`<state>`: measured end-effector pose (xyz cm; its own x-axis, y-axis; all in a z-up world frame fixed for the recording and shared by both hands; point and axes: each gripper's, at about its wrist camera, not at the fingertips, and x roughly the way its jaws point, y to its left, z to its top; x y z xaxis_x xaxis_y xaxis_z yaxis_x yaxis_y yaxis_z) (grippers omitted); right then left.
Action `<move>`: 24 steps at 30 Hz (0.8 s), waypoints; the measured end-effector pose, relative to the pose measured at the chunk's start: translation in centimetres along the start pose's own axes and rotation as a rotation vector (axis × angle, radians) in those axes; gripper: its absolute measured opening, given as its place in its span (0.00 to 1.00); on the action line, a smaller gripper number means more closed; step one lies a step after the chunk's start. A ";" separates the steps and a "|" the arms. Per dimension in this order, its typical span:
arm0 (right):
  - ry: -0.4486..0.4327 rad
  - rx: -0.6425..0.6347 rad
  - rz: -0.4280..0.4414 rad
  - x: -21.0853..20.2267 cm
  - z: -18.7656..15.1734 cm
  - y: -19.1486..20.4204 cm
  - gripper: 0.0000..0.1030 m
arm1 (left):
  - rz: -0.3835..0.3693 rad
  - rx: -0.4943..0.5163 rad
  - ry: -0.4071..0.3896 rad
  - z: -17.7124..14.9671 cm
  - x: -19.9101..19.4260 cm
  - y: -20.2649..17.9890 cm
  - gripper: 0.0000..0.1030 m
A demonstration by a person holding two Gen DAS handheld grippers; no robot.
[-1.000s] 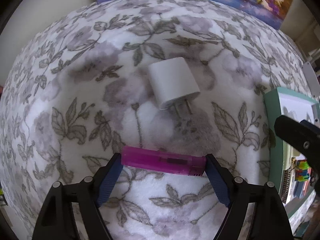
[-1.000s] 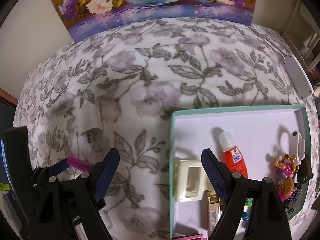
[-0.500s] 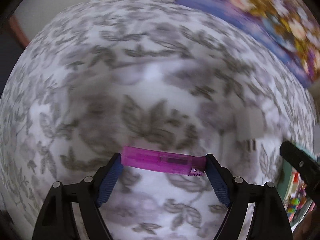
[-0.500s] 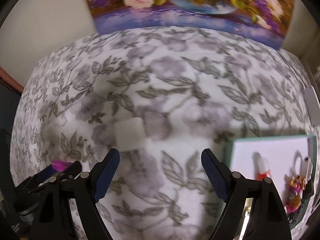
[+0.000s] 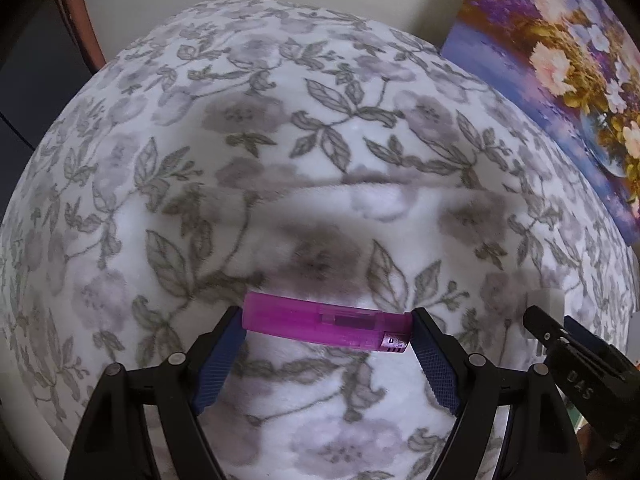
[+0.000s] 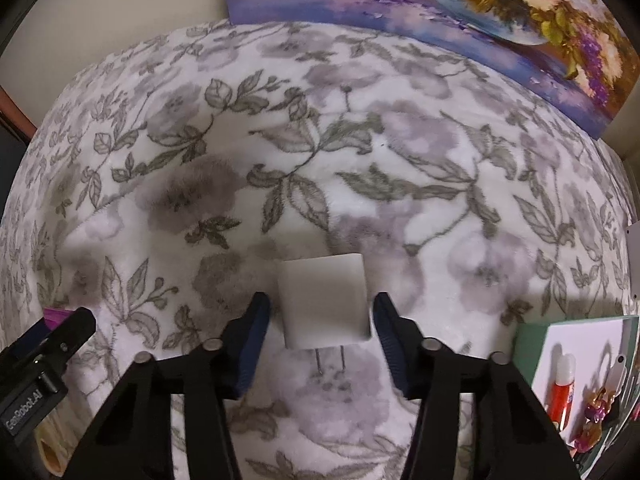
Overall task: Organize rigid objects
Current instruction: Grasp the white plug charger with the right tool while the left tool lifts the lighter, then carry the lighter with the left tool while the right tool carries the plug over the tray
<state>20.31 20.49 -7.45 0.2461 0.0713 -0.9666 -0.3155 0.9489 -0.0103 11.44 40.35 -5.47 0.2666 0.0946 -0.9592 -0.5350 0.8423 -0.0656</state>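
Floral fleece blanket [image 6: 360, 152] covers everything. Nearest, the left tongs [image 5: 326, 330] clamp a pink lighter [image 5: 326, 323] endwise above the blanket. The right tongs [image 6: 320, 316] stand wide, straddling a white charger [image 6: 324, 300] lying on the blanket, untouched. Right of the charger sits a teal-rimmed tray [image 6: 524, 344]; beyond it, a flower painting [image 6: 440, 4].

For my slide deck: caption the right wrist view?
Open right gripper straddles a white charger on floral fabric.
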 end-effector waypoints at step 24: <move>-0.039 0.067 0.094 -2.9 -4.7 -2.5 0.43 | 0.004 0.055 -0.050 -1.1 -3.3 -3.0 0.82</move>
<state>16.08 16.51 -5.80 0.2543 0.1715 -0.9518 -0.2773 0.9558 0.0981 11.24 36.94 -2.44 0.3046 0.1235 -0.9444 -0.4921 0.8694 -0.0450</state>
